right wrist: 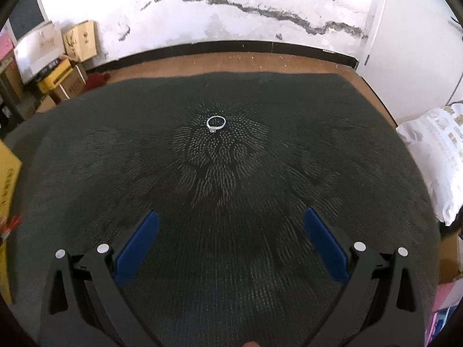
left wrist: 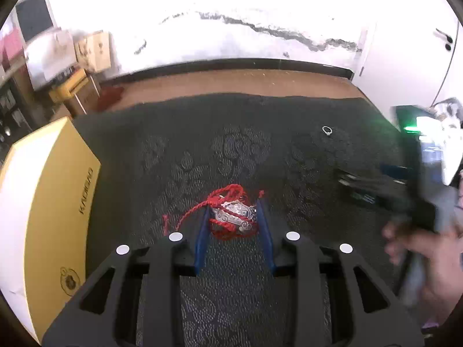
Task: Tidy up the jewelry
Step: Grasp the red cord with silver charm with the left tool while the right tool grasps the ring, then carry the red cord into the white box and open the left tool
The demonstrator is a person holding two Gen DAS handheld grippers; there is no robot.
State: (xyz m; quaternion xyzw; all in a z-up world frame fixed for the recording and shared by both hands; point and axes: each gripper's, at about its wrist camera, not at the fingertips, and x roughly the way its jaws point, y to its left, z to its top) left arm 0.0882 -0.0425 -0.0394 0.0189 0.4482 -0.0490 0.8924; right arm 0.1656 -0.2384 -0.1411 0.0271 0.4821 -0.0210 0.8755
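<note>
Pendant (left wrist: pixel 234 217) clamped in left tool (left wrist: pixel 233 212) (red cord trailing); ring (right wrist: pixel 216 123) ahead of right tool (right wrist: pixel 231 225).

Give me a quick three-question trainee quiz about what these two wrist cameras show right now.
1. True or false: the left tool is shut on the silver pendant on a red cord.
2. What small item lies alone on the dark cloth ahead of the right tool?
3. The right tool's jaws are: A) wide open and empty, B) shut on a ring, C) holding the yellow box.

Key: 1 true; 2 the ring; 3 A.
</note>
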